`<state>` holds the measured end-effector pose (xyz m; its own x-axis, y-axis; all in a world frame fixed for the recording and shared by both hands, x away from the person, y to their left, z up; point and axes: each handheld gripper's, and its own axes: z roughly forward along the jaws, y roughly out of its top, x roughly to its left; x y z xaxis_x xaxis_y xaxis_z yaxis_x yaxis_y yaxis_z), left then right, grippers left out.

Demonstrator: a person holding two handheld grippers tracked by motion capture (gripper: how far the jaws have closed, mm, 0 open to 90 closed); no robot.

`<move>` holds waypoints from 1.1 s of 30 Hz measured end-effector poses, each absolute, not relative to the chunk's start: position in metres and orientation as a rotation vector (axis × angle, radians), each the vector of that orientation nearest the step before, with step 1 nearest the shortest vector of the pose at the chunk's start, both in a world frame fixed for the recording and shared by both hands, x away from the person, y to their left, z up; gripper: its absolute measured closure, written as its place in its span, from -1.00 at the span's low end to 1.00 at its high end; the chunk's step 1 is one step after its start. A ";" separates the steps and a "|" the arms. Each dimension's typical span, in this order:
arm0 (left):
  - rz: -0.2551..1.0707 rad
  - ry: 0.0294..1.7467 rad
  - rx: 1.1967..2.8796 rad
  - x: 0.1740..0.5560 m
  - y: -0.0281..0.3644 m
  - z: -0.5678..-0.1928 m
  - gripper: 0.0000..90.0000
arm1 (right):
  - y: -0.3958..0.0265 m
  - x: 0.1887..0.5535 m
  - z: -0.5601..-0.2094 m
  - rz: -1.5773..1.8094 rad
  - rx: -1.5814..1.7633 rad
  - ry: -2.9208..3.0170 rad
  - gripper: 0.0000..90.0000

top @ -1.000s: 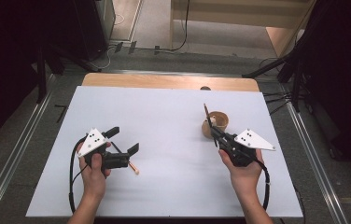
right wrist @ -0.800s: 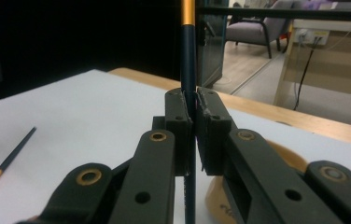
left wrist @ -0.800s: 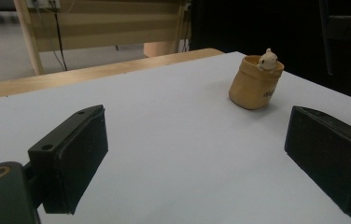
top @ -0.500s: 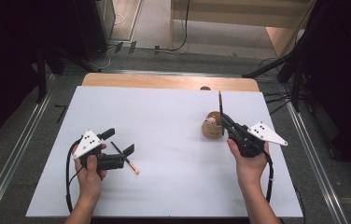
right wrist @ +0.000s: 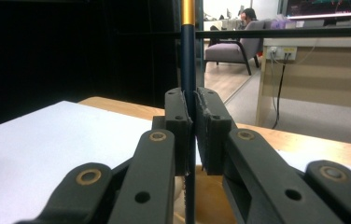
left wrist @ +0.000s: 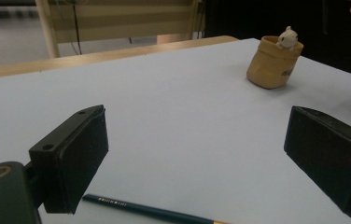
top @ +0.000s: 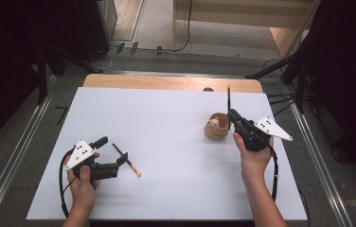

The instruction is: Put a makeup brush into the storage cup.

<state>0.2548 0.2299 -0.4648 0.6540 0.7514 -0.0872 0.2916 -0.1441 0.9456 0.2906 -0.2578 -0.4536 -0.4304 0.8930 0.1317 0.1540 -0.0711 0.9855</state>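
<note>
- The right tongs (top: 229, 115) are clamped shut on a dark blue pencil (top: 228, 101), which stands upright between the pads, its gold band (right wrist: 188, 11) above the jaws in the right gripper view.
- That pencil's lower end hangs just beside the rim of a small tan cup (top: 217, 130) with a little white figure (top: 213, 124) peeking out; whether the tip is inside the cup I cannot tell.
- The left tongs (top: 113, 148) are wide open and hold nothing, hovering low over the white desk (top: 166, 132).
- A 2nd dark blue pencil (top: 126, 160) lies flat on the desk, running between and just under the open jaws, untouched by either pad.
- In the left gripper view, this pencil (left wrist: 150, 211) crosses the bottom, close to the near jaw.
- The cup (left wrist: 272, 63) stands well apart from the left tongs.
</note>
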 end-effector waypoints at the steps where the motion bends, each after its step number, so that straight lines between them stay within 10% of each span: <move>1: 0.501 0.850 1.717 0.253 0.233 -0.465 -0.85 | -0.258 0.292 -0.454 1.555 1.136 1.598 0.90; 33: 0.572 0.908 1.710 0.234 0.282 -0.477 -0.85 | -0.258 0.329 -0.490 1.555 1.239 1.573 0.90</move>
<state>0.2344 0.2824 -0.4767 0.5954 0.8011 -0.0613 0.2905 -0.1435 0.9460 0.3290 -0.2582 -0.4899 -0.3868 0.9018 0.1926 0.2028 -0.1205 0.9718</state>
